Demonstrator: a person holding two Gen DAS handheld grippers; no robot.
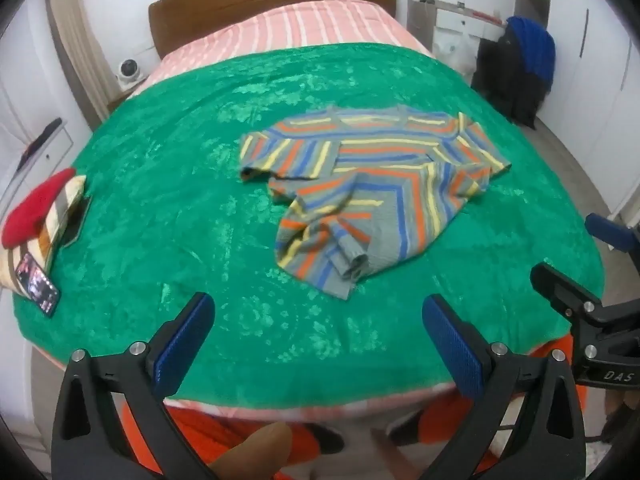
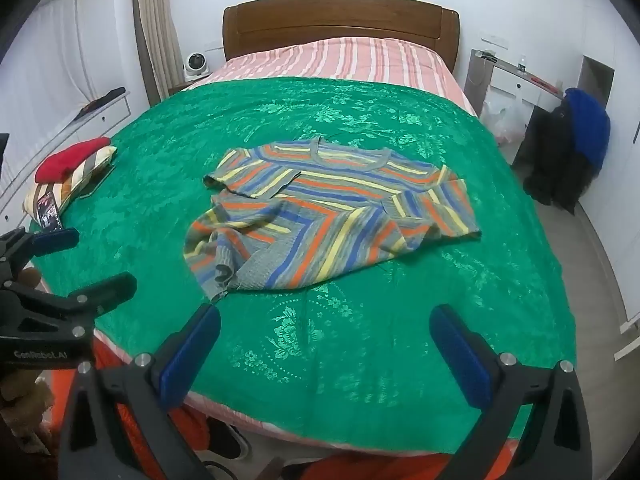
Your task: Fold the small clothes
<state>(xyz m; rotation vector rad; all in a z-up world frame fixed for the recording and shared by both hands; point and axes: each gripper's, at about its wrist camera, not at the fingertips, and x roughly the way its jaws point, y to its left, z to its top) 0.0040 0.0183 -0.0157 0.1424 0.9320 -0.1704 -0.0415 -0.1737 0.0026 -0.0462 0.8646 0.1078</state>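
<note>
You are holding both the left gripper [image 1: 318, 342] and right gripper [image 2: 324, 354] spread wide and empty; the striped shirt [image 2: 320, 216] is lying rumpled beyond your fingertips, folding not yet begun.

So there's one striped shirt [image 2: 332, 216], one green bedspread [image 2: 360, 340], one phone [image 2: 50, 210]. Two grippers: left [image 1: 320, 328], right [image 2: 326, 336].

Lots of room on the bed

My way over the green blanket [image 2: 360, 360] to the striped shirt [image 2: 332, 216] is clear; a pillow [image 1: 48, 232] sits far left.
</note>
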